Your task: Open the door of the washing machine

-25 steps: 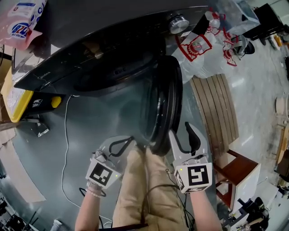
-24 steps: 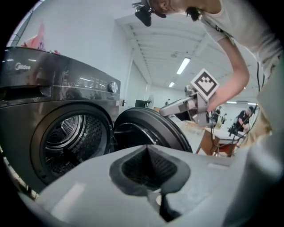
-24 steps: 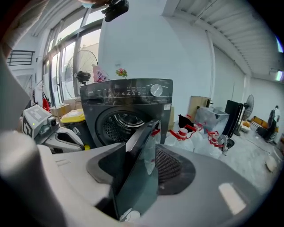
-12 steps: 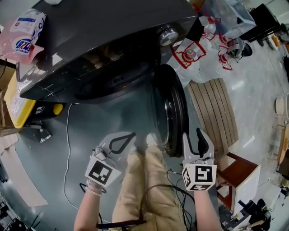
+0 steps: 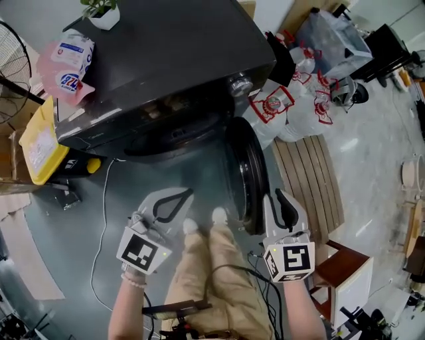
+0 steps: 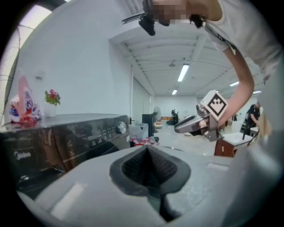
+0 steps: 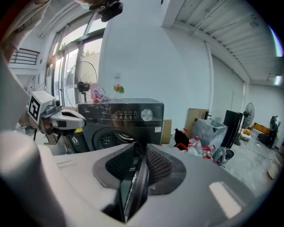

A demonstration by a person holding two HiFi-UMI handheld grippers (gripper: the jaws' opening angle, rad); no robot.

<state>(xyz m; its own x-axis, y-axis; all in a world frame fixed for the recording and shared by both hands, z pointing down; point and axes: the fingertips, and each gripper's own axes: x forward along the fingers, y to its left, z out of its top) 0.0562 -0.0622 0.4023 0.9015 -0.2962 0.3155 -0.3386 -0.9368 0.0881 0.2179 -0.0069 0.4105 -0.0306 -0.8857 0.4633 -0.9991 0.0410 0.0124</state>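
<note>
The dark washing machine (image 5: 166, 60) stands at the top of the head view with its round door (image 5: 249, 176) swung wide open, edge-on toward me. The drum opening (image 5: 176, 136) is uncovered. My left gripper (image 5: 169, 206) hangs shut and empty, left of the door, over the floor. My right gripper (image 5: 284, 207) is just right of the door's lower edge and apart from it. Its jaws have just been closing to a narrow gap, with nothing pressed between the pads. In the right gripper view (image 7: 138, 148) the door's rim (image 7: 135, 188) shows through that gap.
A pink detergent bag (image 5: 66, 63) and a small potted plant (image 5: 99, 13) sit on the machine. White plastic bags (image 5: 285, 106), a slatted wooden board (image 5: 309, 179) and a wooden stool (image 5: 342, 272) lie right. A yellow box (image 5: 40, 143) and a cable (image 5: 103, 219) lie left.
Both grippers have risen, and the view now takes in more of the machine's top. The right jaws have narrowed from wide open. The door stays open.
</note>
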